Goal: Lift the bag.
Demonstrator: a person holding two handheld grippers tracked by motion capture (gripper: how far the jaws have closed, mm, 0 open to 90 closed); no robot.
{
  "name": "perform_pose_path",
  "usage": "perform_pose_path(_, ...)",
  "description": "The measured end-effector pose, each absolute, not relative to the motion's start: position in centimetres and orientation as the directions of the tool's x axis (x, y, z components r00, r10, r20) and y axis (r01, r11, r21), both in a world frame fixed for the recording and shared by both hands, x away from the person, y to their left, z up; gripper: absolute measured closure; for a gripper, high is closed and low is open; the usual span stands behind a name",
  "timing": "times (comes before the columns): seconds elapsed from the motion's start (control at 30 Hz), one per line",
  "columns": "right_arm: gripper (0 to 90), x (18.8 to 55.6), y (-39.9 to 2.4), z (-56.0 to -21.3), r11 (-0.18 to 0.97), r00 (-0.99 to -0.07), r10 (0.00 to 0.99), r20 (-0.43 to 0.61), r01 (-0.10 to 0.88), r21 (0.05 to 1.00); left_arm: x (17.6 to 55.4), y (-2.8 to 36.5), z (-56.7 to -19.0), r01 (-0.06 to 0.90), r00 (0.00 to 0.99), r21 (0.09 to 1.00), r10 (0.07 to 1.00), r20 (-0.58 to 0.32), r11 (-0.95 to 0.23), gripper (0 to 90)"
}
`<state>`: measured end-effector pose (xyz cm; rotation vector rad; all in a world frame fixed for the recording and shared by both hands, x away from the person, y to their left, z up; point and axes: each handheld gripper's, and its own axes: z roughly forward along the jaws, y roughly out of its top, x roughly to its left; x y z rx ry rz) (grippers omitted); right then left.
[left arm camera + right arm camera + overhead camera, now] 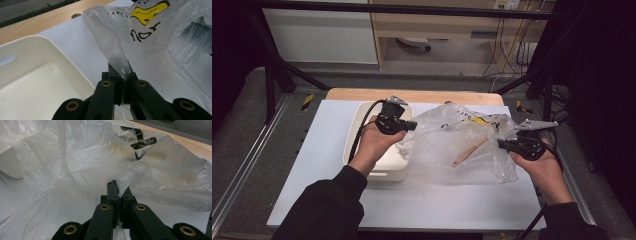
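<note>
- Our left gripper [411, 125] has its jaws pinched together on a fold of the clear plastic bag [462, 142], gripping the bag's left edge just above the white tray [362, 120].
- Our right gripper [502, 144] is likewise clamped tight on the bag's film at its right edge.
- Between the two grippers the bag is held stretched over the white table sheet [312, 170], its yellow and black print facing up.
- Inside the bag we see a wooden spoon [469, 151] lying aslant.
- The tray sits on the sheet beside the bag's left end, under our left hand [377, 142].
</note>
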<state>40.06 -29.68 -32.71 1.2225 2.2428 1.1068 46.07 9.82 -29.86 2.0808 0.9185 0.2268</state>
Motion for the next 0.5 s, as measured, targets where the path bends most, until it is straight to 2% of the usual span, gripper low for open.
perform_pose_path(0.5,90.0,41.4,-30.6,-30.3,0.308,-0.549,0.834,0.051,0.54,0.784,47.1,11.2,-28.1,0.522,0.701,0.77,0.699,-0.142,-0.367,90.0)
